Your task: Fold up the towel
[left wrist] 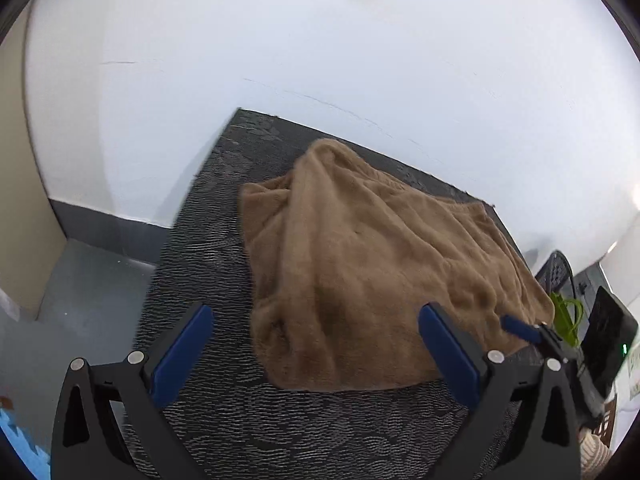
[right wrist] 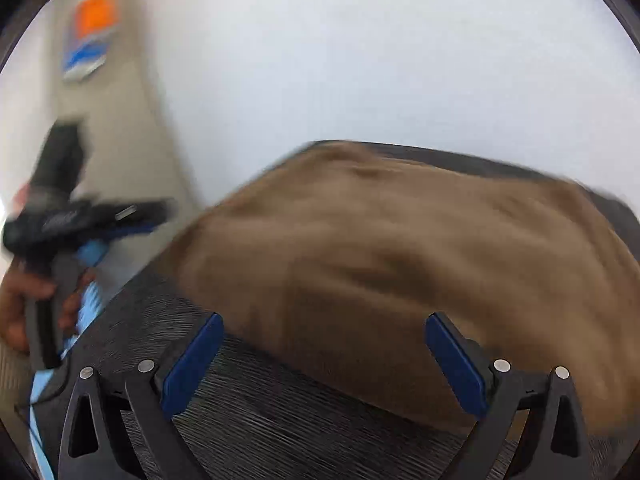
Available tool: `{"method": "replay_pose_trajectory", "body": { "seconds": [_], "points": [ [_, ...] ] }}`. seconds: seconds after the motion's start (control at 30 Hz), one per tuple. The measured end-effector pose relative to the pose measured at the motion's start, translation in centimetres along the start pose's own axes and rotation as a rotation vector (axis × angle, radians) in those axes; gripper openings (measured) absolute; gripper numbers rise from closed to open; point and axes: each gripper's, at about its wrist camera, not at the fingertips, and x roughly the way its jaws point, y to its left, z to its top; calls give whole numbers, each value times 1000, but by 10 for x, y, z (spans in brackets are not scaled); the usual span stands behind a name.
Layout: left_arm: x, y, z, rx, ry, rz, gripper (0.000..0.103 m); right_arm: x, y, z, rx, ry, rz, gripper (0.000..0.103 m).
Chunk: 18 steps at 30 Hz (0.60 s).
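Brown towel (left wrist: 360,264) lies rumpled on the dark mat (left wrist: 208,264), toward its far edge. I see the left gripper (left wrist: 316,344) spread wide, empty, at the towel's near edge. Right gripper (right wrist: 324,356) also wide, empty, over that edge; view blurred.

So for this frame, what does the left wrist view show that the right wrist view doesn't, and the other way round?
Only the left wrist view shows the grey floor, a green item and a dark screen-like object past the towel's right edge, all sharp. Only the right wrist view, which is motion-blurred, shows the person's hand holding the left gripper and an orange and blue sign. Both show the brown towel rumpled on the dark patterned mat, the white wall, and their own gripper open and empty.
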Motion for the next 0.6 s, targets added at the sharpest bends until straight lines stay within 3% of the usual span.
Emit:
{"method": "replay_pose_trajectory", "body": {
  "seconds": [0.2,0.4,0.6],
  "points": [
    [18,-73,-8,155,35,-27,103,-64,-86,-36,157,-39,-281,102],
    [57,-188,-40,409,109,-75,103,-122,-156,-71,286,-68,-545,102],
    [93,-292,-79,675,128,-120,103,-175,-190,-104,395,-100,-576,102]
  ]
}}
